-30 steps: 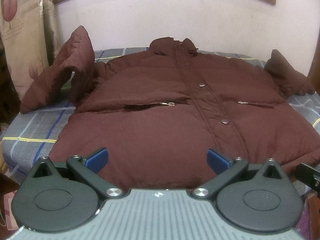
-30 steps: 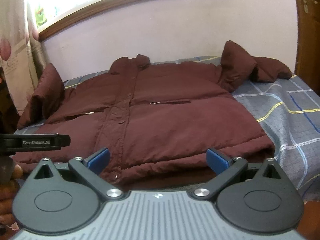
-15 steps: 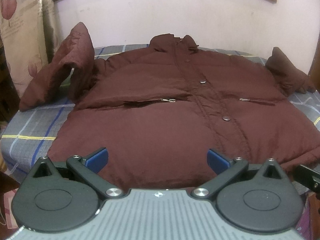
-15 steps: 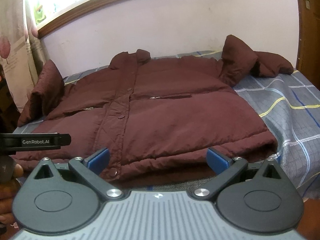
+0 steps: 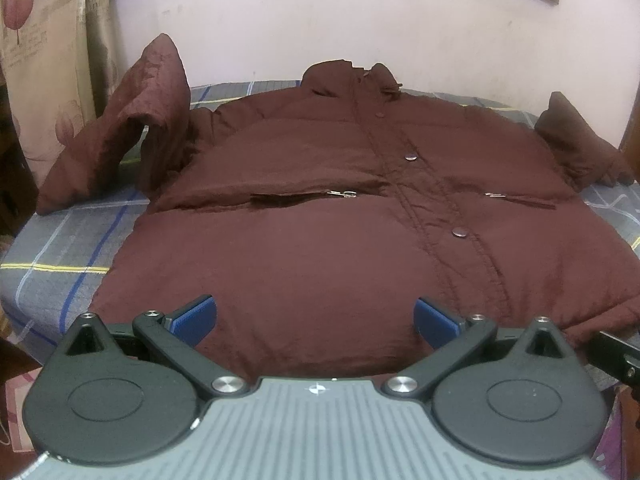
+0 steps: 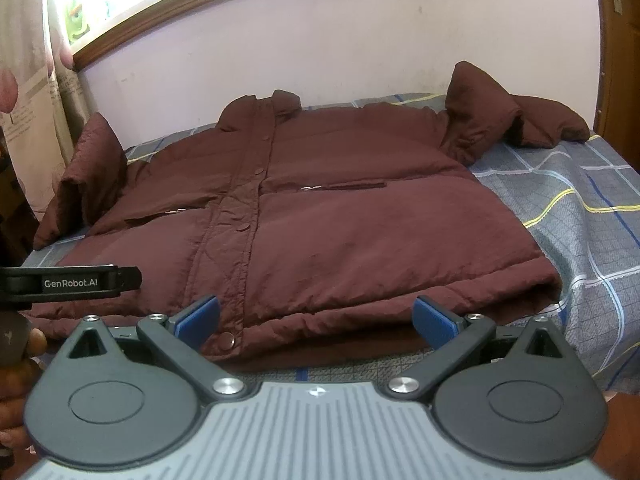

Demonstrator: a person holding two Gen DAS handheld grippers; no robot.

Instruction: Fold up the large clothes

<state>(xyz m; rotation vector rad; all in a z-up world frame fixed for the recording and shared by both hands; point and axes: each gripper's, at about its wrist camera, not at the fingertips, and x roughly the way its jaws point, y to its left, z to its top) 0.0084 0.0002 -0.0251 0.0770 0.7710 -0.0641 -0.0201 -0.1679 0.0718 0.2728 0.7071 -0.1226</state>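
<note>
A large dark maroon padded jacket (image 5: 320, 208) lies front up on the bed, collar toward the far wall, snaps closed. It also shows in the right wrist view (image 6: 320, 216). Its left sleeve (image 5: 132, 120) is bunched upright at the bed's left edge; its right sleeve (image 6: 500, 120) is bunched at the far right. My left gripper (image 5: 315, 318) is open and empty, just above the jacket's near hem. My right gripper (image 6: 316, 318) is open and empty, over the hem near the bottom snap (image 6: 228, 340). The left gripper's body (image 6: 72, 282) shows at the left of the right wrist view.
The bed has a grey plaid sheet (image 6: 580, 216) with bare room to the right of the jacket. A pale wall (image 5: 340, 28) runs behind the bed. A floral curtain (image 5: 44, 60) hangs at the left. A wooden door frame (image 6: 620, 48) stands at the right.
Both grippers have moved forward and down toward the jacket's near hem. The jacket now looks larger and closer. Both grippers stay open.
</note>
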